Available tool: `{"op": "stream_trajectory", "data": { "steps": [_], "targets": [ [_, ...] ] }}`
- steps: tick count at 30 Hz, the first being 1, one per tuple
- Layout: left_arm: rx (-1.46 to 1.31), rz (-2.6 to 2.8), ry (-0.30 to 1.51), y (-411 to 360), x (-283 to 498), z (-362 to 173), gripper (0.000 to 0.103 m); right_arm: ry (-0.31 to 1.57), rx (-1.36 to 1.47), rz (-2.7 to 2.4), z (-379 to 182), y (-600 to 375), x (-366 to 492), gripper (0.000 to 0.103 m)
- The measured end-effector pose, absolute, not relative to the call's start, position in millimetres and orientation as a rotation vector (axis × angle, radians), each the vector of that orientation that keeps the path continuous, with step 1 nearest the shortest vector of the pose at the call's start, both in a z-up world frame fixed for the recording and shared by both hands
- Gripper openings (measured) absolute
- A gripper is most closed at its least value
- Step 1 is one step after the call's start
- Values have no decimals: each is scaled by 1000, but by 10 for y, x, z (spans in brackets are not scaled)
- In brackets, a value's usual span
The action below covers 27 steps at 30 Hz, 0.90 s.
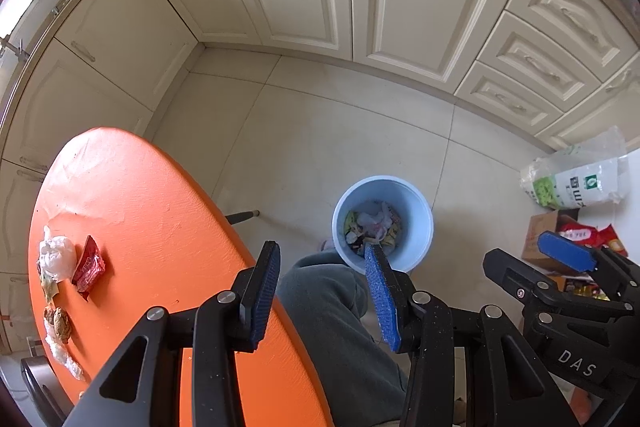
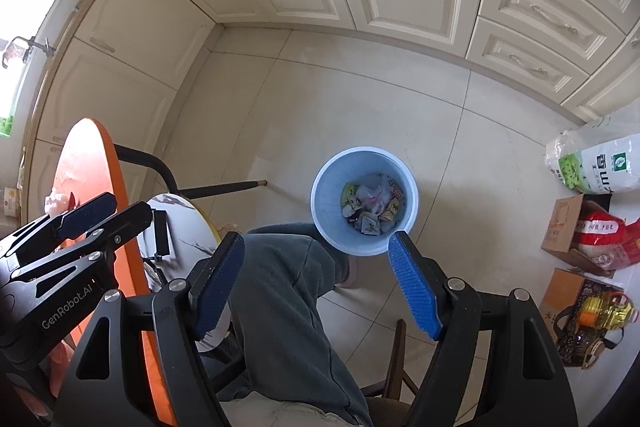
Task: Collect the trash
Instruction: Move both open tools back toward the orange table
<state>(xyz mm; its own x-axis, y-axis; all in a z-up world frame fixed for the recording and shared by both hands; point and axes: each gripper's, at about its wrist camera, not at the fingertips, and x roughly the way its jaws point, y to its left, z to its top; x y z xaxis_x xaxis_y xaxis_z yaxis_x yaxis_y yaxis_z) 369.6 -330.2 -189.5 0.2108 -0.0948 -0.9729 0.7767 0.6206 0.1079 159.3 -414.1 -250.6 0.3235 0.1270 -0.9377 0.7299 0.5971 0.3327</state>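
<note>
Both the left gripper (image 1: 324,291) and right gripper (image 2: 316,283) hang released and empty above the trash-filled blue bin (image 2: 326,167).

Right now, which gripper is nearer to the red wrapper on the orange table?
Left. The left gripper hangs over the edge of the orange table, beside the red wrapper. The right gripper is farther away, over the person's leg near the blue bin.

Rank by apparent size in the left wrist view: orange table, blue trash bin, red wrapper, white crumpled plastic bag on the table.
1. orange table
2. blue trash bin
3. white crumpled plastic bag and red wrapper: these look alike, so no ranking. The bin sits farther from the camera, so it looks smaller than it is.
</note>
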Motion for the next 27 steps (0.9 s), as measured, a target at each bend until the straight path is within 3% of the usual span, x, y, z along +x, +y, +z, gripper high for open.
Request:
{"op": "stream_trajectory", "data": {
  "steps": [15, 27],
  "targets": [
    [641, -701, 1146, -2548, 3494, -1384, 41, 1166, 789, -463, -2076, -3696, 1587, 76],
    [485, -573, 1109, -1250, 3424, -915, 41, 1196, 646, -335, -1891, -2969, 1979, 76]
  ]
}}
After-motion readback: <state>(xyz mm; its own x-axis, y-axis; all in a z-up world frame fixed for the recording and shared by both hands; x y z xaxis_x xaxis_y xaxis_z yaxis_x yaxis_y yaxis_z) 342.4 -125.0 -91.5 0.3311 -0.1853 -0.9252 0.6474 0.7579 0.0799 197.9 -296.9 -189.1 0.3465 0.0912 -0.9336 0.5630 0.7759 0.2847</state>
